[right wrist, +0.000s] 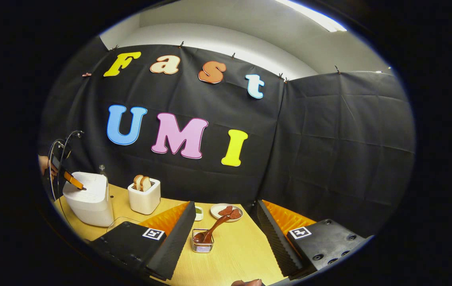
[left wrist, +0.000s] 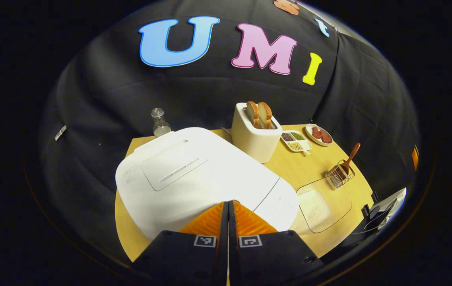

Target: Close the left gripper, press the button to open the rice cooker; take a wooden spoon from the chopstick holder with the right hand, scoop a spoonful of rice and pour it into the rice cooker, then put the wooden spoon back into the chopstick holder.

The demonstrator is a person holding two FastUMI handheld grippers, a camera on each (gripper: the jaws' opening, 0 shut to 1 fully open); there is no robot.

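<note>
The white rice cooker stands with its lid down on the wooden table. My left gripper is shut with nothing between its fingers, and its tips rest at the cooker's front top edge. From the right gripper view, the left gripper touches the rice cooker from above. A wooden spoon leans in the wire chopstick holder. My right gripper hangs open above the holder, a finger on each side, touching nothing. A clear container of rice lies right of the cooker.
A toaster with two bread slices stands behind the cooker, beside a small bottle. A divided tray of beans and a plate with red pieces sit at the back right. A hand holds the left gripper.
</note>
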